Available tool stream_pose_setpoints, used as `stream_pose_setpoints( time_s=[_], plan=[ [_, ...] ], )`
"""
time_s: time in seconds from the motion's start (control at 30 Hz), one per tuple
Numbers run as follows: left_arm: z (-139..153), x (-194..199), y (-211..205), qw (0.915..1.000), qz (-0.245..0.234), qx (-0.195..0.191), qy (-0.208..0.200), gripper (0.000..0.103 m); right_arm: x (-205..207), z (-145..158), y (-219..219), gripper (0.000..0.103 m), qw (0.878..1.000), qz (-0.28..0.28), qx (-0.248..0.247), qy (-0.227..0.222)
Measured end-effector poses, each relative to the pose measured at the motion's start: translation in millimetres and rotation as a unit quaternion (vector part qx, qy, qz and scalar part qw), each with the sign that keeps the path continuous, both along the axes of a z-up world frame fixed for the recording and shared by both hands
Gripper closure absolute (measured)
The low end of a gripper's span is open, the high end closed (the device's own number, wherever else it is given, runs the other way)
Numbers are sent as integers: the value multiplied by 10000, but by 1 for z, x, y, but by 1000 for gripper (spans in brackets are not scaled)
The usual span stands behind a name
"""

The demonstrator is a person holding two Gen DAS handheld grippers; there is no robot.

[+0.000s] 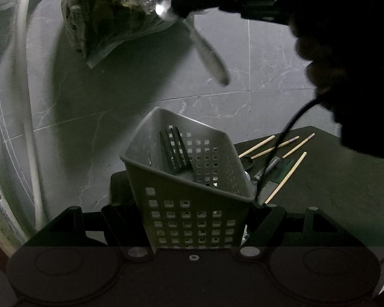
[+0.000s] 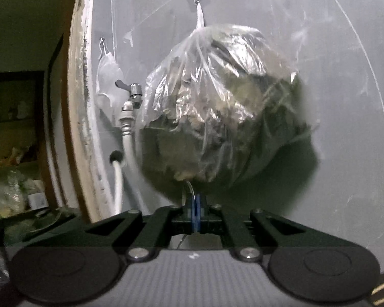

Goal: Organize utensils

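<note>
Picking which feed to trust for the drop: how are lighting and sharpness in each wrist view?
Left wrist view: dim, the right gripper a near-black silhouette, its spoon motion-blurred, the basket fairly sharp, floor lines bowed by the fisheye. Right wrist view: brighter, glare on the plastic bag, soft overall, dark at left.

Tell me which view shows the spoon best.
The left wrist view: the spoon shows nearly whole, bowl to handle, clamped in the right gripper. The right wrist view shows only a thin sliver of it between the closed pads.
</note>
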State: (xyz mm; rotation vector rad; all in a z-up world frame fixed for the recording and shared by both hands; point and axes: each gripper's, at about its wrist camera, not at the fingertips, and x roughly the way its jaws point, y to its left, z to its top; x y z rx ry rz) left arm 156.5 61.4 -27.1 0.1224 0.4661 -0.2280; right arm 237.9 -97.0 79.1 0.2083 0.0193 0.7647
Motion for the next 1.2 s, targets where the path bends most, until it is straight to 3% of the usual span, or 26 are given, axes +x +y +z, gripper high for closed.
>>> stream_pose_setpoints(
  time_s=[0.3, 0.7, 0.87, 0.93, 1.07, 1.2],
  plan=[
    [1, 1, 0, 10000, 18, -12, -7, 27, 1, -53, 9, 101, 9957, -22, -743, 552],
    [1, 1, 0, 10000, 19, -8, 2, 27, -15, -75, -3, 94, 9906, 190, -1116, 766],
    [1, 1, 1, 10000, 32, -11, -4, 27, -24, -69, -21, 52, 9915, 114, -1045, 764],
    [1, 1, 1, 10000, 34, -13, -5, 27, -27, -66, -35, 46, 9918, -56, -1008, 789],
    [0, 0, 1, 10000, 50, -9, 1, 27, -30, -67, -64, 24, 9893, -514, -975, 951],
    [1, -4, 3, 9999, 116, -1, 35, 27, -18, -85, -90, 14, 9789, -881, -1095, 1482]
  ],
)
